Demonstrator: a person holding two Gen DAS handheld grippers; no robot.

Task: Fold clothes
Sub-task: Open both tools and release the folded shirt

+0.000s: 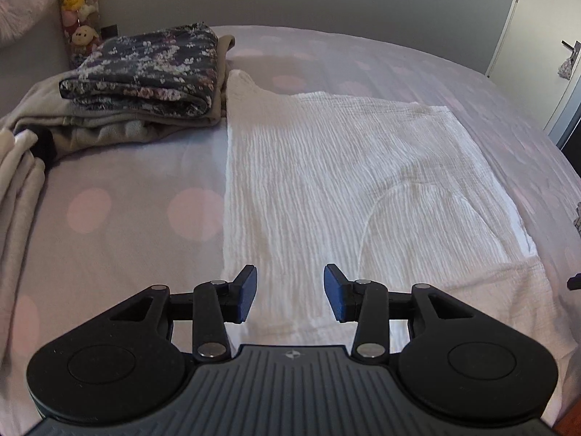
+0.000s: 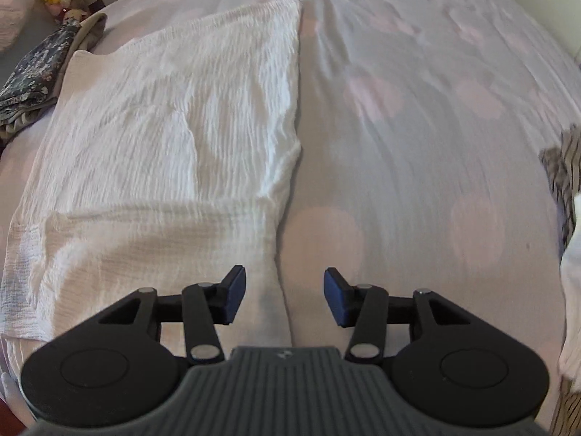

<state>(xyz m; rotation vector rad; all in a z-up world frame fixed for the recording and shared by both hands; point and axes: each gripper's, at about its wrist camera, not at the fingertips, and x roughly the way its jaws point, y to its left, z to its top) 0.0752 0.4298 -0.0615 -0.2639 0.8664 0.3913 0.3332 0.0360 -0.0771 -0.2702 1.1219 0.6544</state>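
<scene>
A white crinkled garment lies flat on the bed, partly folded, with a sleeve laid over its body. It also shows in the right wrist view. My left gripper is open and empty above the garment's near edge. My right gripper is open and empty, hovering over the garment's near right corner where it meets the sheet.
A stack of folded clothes, a dark floral piece on beige ones, sits at the back left. The lilac sheet has pink dots. Striped cloth lies at the right edge. A door stands at right.
</scene>
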